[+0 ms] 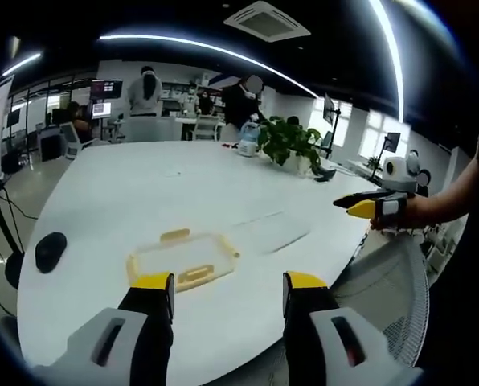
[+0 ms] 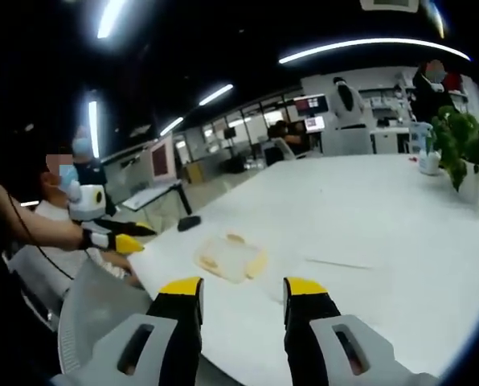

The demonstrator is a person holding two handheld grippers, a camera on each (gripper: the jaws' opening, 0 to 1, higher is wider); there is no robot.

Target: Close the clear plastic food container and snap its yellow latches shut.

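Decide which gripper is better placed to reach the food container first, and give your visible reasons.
Probably the left gripper: in its own view the container lies just beyond its open jaws. The right gripper, also open, sees the container smaller and farther off.

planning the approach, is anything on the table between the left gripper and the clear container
Nothing: in the left gripper view, only bare white table lies between the open left gripper and the clear container.

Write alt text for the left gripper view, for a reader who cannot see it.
A clear food container with yellow latches sits on a white table, just beyond the open left gripper. The right gripper hovers at the right edge; a potted plant stands farther back.
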